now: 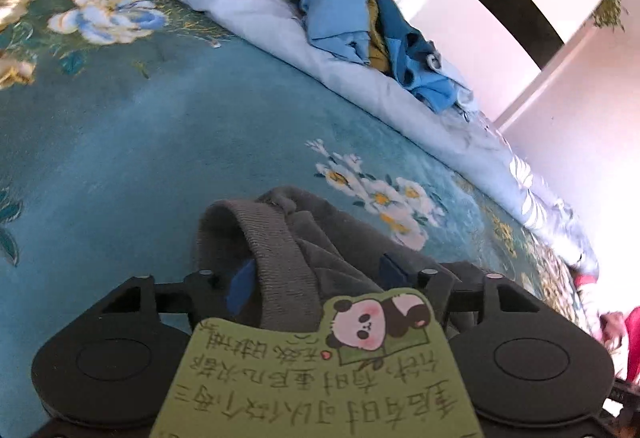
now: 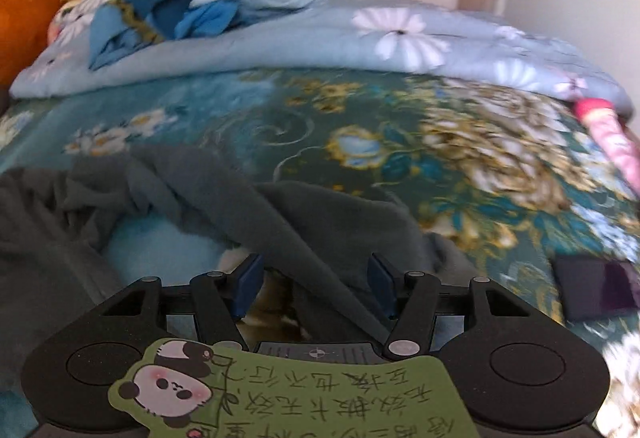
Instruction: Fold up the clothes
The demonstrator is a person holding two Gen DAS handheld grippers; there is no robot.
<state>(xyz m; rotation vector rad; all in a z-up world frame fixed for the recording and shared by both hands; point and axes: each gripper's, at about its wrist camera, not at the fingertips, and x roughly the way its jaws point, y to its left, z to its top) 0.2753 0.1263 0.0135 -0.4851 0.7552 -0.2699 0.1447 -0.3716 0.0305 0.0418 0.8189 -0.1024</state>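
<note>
- The left tool (image 1: pixel 316 280) stood part open astride the grey garment (image 1: pixel 288 238), whose ribbed band lay loose between the pads, unpinched.
- The right tool (image 2: pixel 316 284) gaped likewise over a grey fold (image 2: pixel 320 238).
- Judged best: seat each pad on a hem before closing.
- Only the right view showed the garment sprawled toward 9 o'clock on the bed (image 2: pixel 400 142); the left showed blue clothes (image 1: pixel 360 18) at 12.

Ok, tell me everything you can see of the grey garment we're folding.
The grey garment looks like soft fleece, with a ribbed band at one edge. It lies crumpled, not flat, on the teal floral bedspread, with bedspread showing through a gap in its folds. Folds of it lie between the open fingers of both the left gripper and right gripper.
</note>
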